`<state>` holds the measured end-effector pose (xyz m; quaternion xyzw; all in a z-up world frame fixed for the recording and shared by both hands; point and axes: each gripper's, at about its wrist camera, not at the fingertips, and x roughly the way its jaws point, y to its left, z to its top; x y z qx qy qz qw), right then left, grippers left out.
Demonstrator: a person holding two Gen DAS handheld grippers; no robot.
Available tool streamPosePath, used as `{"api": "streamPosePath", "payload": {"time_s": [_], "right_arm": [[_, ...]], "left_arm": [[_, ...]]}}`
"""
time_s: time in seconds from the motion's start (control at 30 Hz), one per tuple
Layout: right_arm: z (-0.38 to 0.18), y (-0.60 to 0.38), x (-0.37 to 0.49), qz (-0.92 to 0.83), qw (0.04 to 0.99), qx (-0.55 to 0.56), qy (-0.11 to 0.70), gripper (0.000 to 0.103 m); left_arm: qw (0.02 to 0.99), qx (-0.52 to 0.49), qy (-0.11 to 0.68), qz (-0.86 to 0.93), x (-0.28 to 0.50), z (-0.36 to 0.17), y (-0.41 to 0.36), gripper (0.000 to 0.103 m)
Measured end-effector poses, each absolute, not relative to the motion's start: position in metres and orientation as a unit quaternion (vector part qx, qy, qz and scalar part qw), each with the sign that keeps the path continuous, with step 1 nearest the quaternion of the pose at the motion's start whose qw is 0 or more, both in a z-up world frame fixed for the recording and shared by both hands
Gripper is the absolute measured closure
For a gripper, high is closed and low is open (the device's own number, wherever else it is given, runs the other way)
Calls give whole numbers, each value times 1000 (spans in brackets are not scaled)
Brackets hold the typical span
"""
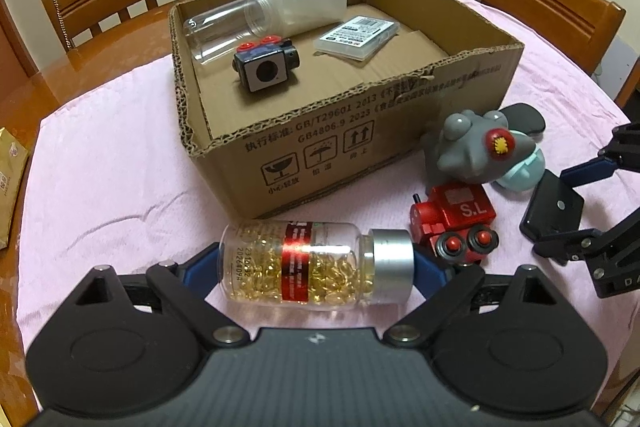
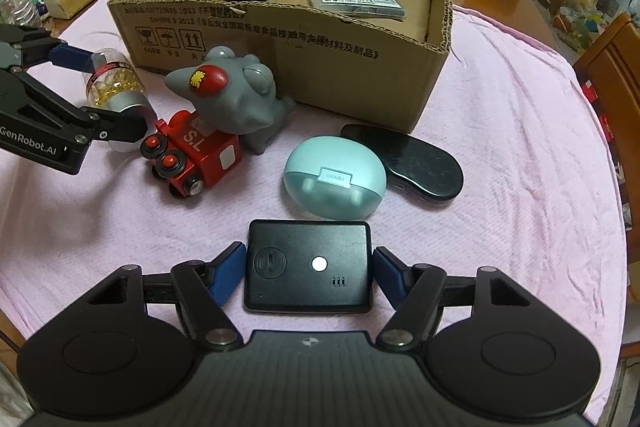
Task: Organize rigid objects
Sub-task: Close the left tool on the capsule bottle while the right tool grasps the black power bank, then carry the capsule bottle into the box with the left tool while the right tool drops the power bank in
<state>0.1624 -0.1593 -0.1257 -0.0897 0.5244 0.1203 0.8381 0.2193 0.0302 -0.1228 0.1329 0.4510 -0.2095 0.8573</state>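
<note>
One capsule bottle point(image 1: 316, 263) clamped in the left tool point(image 1: 316, 269); one black device point(image 2: 308, 265) between the unclenched right tool point(image 2: 308, 273) pads.

A clear capsule bottle point(image 1: 316, 263) with a silver cap lies on its side before the cardboard box point(image 1: 360, 147). Nearby rest a red toy train point(image 2: 192, 155), grey figurine point(image 2: 236, 95), mint earbud case point(image 2: 334, 183) and flat black device point(image 2: 308, 267).
</note>
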Motion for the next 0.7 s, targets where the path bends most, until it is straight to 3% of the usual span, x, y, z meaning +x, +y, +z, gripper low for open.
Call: {"api": "streamPosePath", "payload": {"time_s": [0.4,0.7], "right_arm": [[-104,-170,160,148,826,-122,530,30],[-53,-175,164,195,828,-151,504,30]], "left_arm": [[840,159,461,-237,209,-88,36,9],[855,182,400,-277,211,-25,19,9]]}}
